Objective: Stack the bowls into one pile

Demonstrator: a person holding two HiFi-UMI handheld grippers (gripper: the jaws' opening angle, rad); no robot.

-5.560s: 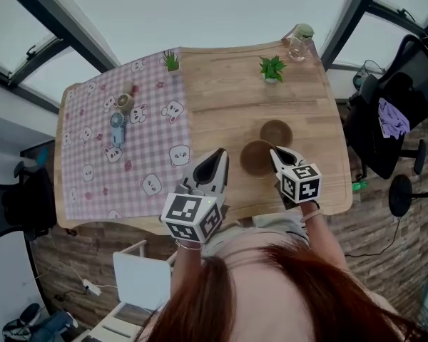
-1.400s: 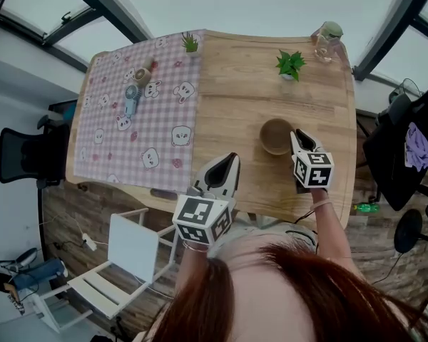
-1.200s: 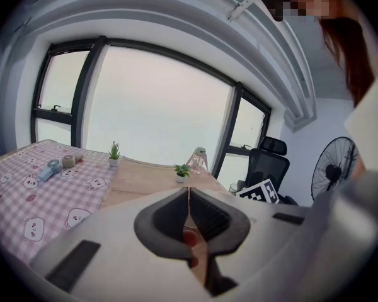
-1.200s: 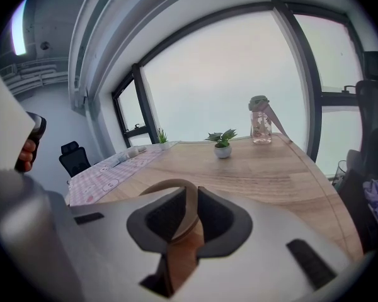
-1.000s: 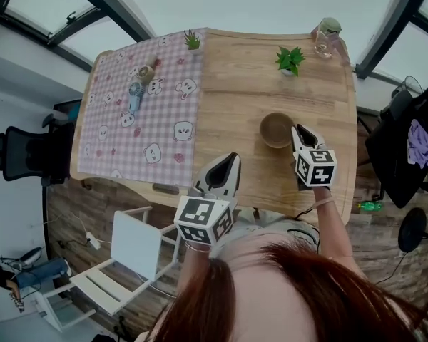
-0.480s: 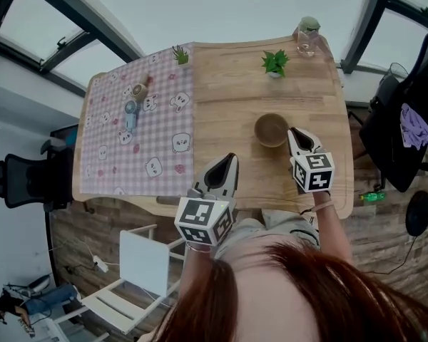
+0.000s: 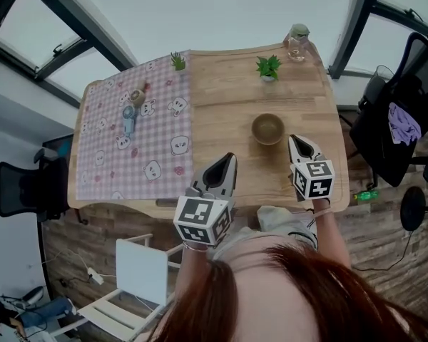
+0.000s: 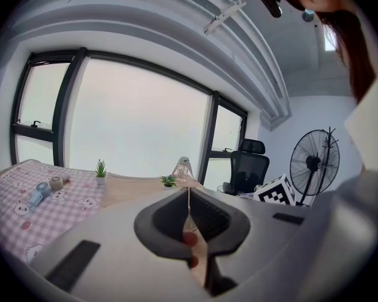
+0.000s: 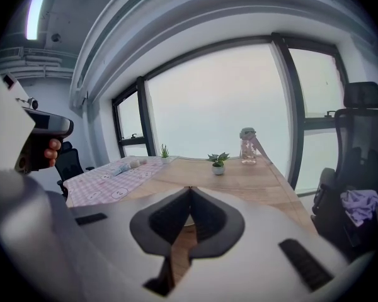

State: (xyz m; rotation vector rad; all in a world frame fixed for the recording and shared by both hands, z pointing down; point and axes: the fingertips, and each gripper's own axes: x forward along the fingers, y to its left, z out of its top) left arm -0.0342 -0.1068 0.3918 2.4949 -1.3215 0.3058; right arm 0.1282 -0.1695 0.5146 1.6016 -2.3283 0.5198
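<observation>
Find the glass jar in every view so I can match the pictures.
Head view: glass jar at the far right corner of the table.
Left gripper view: glass jar near the picture's centre.
Right gripper view: glass jar right of centre, at the table's far end.
Shared landmark: the small potted plant on bare wood, just left of the jar in all three.

Wooden table [image 7: 221,112]: the left part is covered by a pink checked cloth [image 7: 103,169], on which a small blue fan [image 7: 128,120] and a small round item [image 7: 136,95] are laid. On the bare wood are set a brown bowl [image 7: 268,128], a potted plant [image 7: 268,68], a glass jar [image 7: 296,41]; a second small plant [image 7: 177,62] is placed at the cloth's far edge
</observation>
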